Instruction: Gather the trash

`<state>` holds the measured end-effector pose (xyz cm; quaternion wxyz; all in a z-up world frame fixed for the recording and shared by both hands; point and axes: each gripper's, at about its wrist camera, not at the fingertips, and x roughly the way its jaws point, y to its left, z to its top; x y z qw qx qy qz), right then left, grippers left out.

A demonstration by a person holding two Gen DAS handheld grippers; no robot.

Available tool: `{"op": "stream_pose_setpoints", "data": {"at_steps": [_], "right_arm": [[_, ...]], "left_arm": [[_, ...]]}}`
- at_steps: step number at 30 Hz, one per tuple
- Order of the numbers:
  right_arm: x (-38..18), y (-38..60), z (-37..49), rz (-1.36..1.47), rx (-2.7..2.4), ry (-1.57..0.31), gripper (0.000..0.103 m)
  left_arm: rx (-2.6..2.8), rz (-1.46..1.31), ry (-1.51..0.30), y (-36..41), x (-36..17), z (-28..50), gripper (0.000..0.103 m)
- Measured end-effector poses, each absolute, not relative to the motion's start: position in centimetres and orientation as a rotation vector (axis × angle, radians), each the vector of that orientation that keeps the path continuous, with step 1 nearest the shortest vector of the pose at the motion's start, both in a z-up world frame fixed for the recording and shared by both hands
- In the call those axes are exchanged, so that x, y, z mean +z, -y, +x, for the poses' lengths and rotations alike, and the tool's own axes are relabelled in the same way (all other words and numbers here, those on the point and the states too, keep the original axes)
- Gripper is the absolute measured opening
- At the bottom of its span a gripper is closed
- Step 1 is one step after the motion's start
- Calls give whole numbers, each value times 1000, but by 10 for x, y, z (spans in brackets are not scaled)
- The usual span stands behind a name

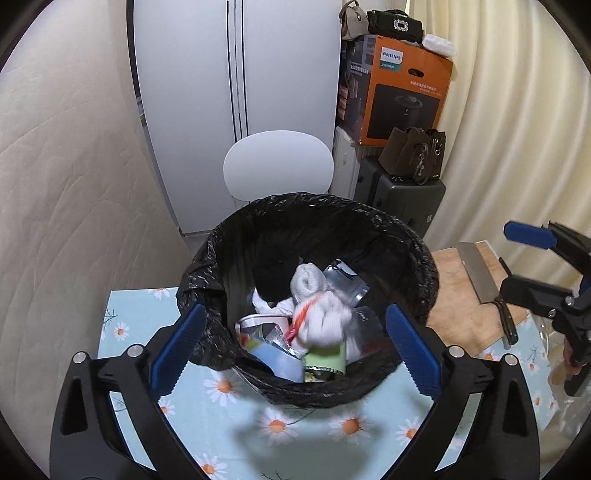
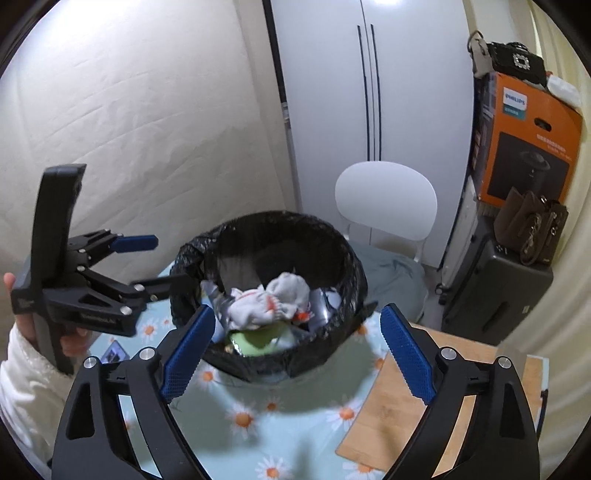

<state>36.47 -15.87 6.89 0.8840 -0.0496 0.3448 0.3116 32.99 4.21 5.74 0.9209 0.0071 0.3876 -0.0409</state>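
Black bin (image 1: 310,236) sits on the bench (image 1: 140,314), full of trash (image 1: 321,317). Left claw (image 1: 295,350) and right claw (image 2: 295,350) tilt down over it, both apart and empty. A knife (image 1: 484,277) lies nearby.

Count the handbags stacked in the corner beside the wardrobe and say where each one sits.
3. A brown handbag rests on the dark suitcase; a grey handbag and a black handbag sit on the orange box. Others may be hidden behind them.
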Motion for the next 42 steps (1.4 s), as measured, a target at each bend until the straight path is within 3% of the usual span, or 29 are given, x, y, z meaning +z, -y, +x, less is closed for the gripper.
{"op": "stream_pose_setpoints", "data": {"at_steps": [42], "right_arm": [[47, 246, 186, -143, 652, -746, 93]], "left_arm": [[58, -5, -797, 4, 44, 123, 97]]}}
